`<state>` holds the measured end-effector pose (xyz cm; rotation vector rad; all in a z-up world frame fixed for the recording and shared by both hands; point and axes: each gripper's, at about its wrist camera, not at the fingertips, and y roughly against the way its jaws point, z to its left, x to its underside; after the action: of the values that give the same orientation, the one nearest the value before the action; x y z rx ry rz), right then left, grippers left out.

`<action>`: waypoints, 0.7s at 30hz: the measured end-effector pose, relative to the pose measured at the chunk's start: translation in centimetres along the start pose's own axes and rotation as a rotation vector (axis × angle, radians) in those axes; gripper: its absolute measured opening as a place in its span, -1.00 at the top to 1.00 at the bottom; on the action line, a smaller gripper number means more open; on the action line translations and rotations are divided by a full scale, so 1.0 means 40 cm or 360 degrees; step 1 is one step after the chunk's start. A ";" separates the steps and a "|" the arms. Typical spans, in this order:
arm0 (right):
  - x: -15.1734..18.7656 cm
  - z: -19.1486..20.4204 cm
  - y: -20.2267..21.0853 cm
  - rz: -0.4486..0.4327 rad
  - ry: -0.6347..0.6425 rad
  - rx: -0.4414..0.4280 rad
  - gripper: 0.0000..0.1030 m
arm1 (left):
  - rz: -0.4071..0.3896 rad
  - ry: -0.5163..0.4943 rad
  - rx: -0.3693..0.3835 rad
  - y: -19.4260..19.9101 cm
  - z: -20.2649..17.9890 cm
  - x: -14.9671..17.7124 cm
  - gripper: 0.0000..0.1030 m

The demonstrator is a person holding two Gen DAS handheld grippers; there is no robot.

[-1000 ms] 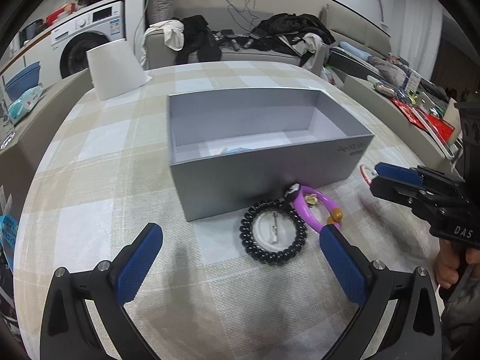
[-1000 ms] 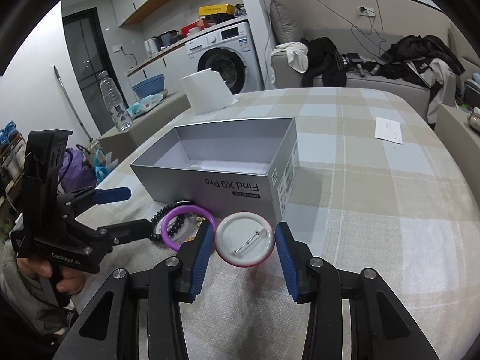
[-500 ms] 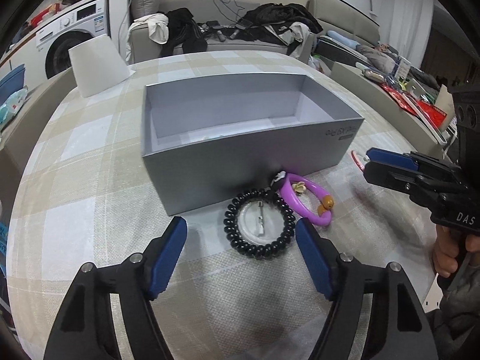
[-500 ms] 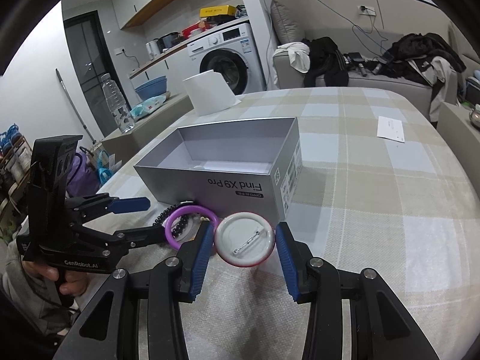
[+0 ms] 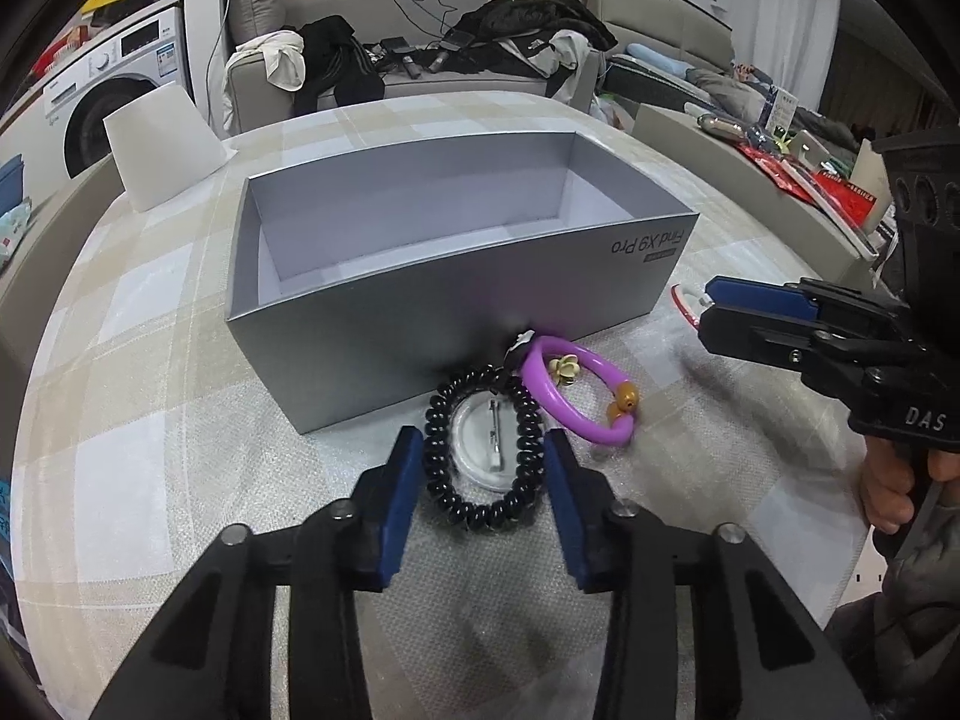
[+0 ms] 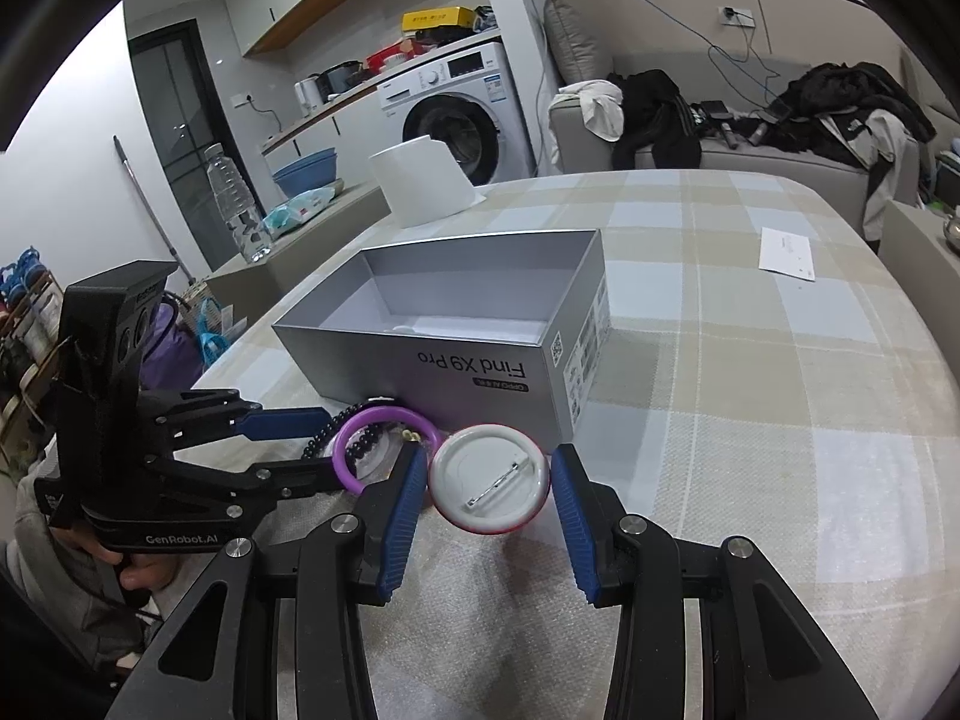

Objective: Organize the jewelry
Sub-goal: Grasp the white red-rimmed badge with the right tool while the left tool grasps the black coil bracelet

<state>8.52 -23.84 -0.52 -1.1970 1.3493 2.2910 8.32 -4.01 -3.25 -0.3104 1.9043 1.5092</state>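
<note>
An open grey box (image 5: 456, 276) stands on the checked table; it also shows in the right wrist view (image 6: 468, 330). Before it lie a black bead bracelet (image 5: 480, 456) around a white pin badge (image 5: 489, 447), and a purple bangle (image 5: 570, 396). My left gripper (image 5: 483, 468) has its blue pads on both sides of the black bracelet, touching it. My right gripper (image 6: 489, 492) holds a second white pin badge (image 6: 489, 480) with a red rim between its pads, by the box's front corner. The purple bangle (image 6: 378, 438) lies to its left.
A white paper cone (image 5: 162, 144) stands at the table's far left. A white slip of paper (image 6: 786, 252) lies at the far right. A sofa with clothes (image 5: 432, 60) and a washing machine (image 6: 456, 108) are behind the table.
My left gripper has moved forward and its jaws have narrowed until they close on the black bracelet. My right gripper has stayed still with the badge.
</note>
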 end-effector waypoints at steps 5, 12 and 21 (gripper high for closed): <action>0.000 -0.005 0.000 -0.0003 -0.0013 -0.0006 0.19 | -0.0058 0.0013 0.0013 0.029 -0.009 0.009 0.41; -0.002 -0.005 -0.001 -0.0005 -0.0017 -0.0010 0.19 | -0.0127 0.0020 0.0013 0.068 -0.013 0.013 0.41; -0.004 -0.005 -0.001 -0.0010 -0.0019 -0.0010 0.19 | -0.0111 0.0035 0.0009 0.062 -0.005 0.020 0.88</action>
<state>8.74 -23.95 -0.48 -1.1858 1.3338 2.2962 6.25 -3.30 -1.84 -0.3885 1.8953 1.4597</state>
